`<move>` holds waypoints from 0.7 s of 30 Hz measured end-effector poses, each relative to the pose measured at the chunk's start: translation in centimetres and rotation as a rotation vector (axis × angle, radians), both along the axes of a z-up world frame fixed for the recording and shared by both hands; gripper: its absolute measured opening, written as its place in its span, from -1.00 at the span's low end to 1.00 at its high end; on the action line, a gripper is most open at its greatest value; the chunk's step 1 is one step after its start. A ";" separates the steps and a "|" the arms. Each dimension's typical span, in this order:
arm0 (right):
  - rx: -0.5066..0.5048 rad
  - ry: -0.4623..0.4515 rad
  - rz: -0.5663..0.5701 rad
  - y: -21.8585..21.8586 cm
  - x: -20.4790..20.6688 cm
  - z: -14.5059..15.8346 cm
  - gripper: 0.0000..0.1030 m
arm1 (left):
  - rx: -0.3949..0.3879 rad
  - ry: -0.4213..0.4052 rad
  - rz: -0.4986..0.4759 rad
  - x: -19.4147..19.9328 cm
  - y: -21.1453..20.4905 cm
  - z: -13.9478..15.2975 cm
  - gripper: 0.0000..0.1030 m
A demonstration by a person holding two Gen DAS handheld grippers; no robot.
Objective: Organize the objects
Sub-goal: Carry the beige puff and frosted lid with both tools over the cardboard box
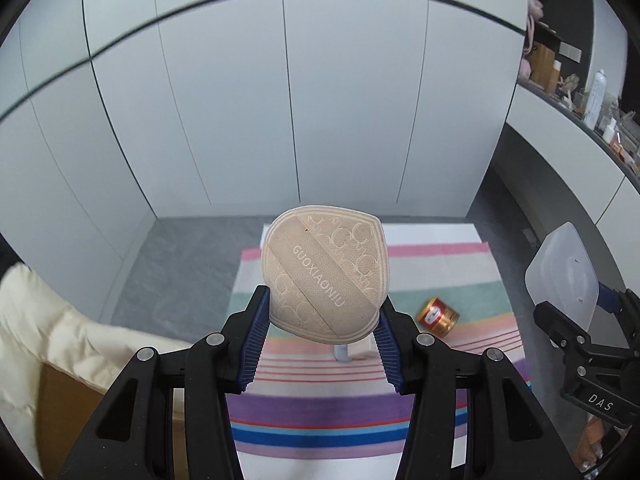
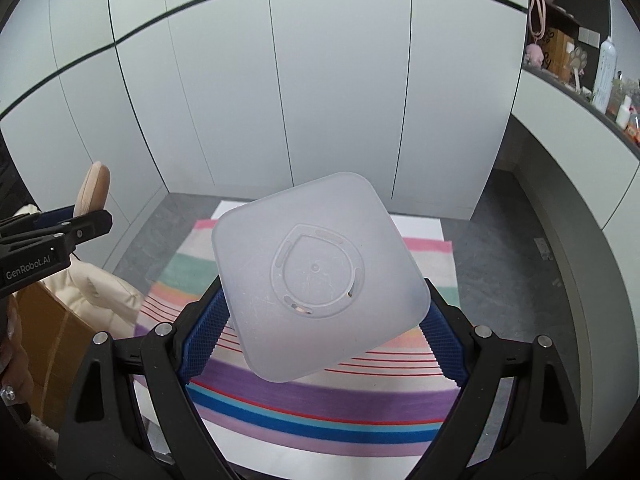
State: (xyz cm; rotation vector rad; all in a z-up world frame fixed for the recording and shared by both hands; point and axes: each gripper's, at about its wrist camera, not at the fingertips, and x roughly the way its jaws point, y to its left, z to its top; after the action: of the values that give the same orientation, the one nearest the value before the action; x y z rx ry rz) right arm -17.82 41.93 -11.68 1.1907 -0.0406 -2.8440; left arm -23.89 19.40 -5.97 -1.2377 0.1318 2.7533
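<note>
Left tool [image 1: 322,320] is clamped on a tan embossed pad [image 1: 324,274] marked GUOXIAONIU, held raised above a striped cloth [image 1: 440,360]. A red and gold can [image 1: 438,316] lies on its side on the cloth, right of the pad. Right tool [image 1: 592,312] at the frame edge grips a translucent square lid [image 1: 562,272]. White cabinet doors [image 1: 280,100] behind.

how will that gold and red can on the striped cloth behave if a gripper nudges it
The gold and red can lies on its side on the striped cloth, so a push across its length would likely roll it. It looks rigid. The soft cloth may slow the roll somewhat.
</note>
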 end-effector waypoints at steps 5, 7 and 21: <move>-0.016 0.020 -0.014 0.2 0.7 3.1 0.77 | 0.004 0.026 -0.006 0.6 0.1 3.8 -0.01; -0.017 0.032 -0.017 0.2 1.0 4.1 0.77 | 0.011 0.024 -0.014 1.1 0.2 4.7 -0.01; -0.031 0.053 -0.035 0.1 4.3 6.0 0.77 | -0.008 -0.034 -0.017 4.1 0.2 3.0 -0.01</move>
State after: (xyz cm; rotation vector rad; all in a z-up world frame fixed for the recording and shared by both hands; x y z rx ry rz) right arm -13.56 42.06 -5.64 1.1198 -0.1043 -2.8919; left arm -19.79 19.65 -2.97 -1.2788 0.1502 2.7186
